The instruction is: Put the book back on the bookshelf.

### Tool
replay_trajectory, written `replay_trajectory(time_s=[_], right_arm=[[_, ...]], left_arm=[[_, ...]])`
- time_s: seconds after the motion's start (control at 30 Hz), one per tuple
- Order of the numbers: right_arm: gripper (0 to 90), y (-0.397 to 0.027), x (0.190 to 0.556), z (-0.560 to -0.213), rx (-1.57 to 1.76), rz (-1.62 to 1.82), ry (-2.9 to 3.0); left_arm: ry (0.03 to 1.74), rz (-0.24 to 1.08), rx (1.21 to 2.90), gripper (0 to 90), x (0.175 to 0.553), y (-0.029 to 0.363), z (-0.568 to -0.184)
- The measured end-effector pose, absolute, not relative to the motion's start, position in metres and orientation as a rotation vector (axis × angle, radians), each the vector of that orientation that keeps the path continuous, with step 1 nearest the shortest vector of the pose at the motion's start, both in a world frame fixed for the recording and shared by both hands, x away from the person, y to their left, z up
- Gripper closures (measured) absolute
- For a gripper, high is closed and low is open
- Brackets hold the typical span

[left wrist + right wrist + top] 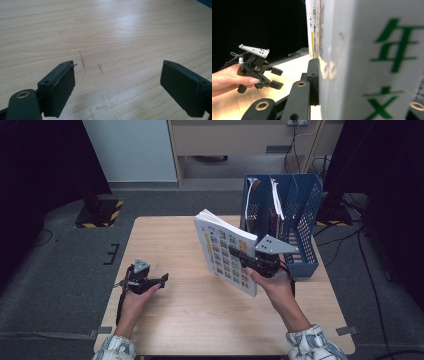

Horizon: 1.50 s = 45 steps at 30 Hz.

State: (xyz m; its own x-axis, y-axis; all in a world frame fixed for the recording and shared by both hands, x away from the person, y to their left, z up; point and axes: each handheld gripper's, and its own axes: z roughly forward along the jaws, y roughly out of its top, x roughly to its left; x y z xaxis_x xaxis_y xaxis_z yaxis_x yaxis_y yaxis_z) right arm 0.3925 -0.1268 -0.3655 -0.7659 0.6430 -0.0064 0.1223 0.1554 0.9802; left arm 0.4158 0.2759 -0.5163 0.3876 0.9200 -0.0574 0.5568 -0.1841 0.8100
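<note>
White-covered paperback book (227,256), clamped upright by the right gripper (243,256) at frame centre, awaits slotting into the blue mesh file rack (306,227) at upper right; the left gripper (161,281) idles wide open.

Left gripper (117,85) hangs low over the bare wooden table (105,30), jaws wide apart, nothing between them

Glossy paper book (227,254), pale scuffed wood-grain table (165,315) — matt black tongs (117,87), perforated blue plastic rack (305,215).
</note>
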Motion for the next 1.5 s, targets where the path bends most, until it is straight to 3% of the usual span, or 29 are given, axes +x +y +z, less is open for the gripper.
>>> replay_trajectory(time_s=[1.5], right_arm=[[74.0,-0.185,0.368,-0.368,0.775,1.639,1.980]], left_arm=[[1.272,0.586,1.904,12.2,0.417,0.273,-0.520]])
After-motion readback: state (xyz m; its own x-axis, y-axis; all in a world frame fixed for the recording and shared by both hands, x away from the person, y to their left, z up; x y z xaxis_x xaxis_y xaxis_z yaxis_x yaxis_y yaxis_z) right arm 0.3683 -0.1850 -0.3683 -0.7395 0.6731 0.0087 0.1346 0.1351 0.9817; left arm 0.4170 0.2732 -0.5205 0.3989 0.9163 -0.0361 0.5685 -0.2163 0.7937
